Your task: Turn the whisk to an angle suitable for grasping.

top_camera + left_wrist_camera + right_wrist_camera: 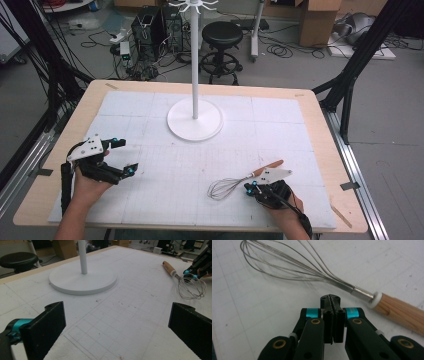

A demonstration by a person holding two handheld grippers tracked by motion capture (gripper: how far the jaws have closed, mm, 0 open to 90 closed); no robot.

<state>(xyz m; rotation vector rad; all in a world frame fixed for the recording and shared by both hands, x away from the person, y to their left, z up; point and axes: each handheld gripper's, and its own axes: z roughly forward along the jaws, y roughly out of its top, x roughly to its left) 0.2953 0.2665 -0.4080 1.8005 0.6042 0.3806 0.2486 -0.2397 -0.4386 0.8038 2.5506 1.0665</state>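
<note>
On tabletop point(60, 150), near right edge: whisk point(235, 184) lying flat, right gripper point(252, 187) just beside it.

Lying on white gridded mat point(165, 170), wire loops toward middle, wooden handle point(270, 166) angled toward far right. In right gripper view, fingers point(329, 315) pressed fully together with nothing between them, tips close by whisk's metal collar point(361, 293), just short of it, not gripping it. At left of tabletop, held well apart from whisk: left gripper point(124, 157), raised a little over mat, fingers point(48, 325) spread wide and empty, pointed across toward whisk point(191, 286). Farther back, at middle: white stand point(195, 117), round base on mat, pole upright. Beyond tabletop: black stool point(222, 36) on floor.
</note>
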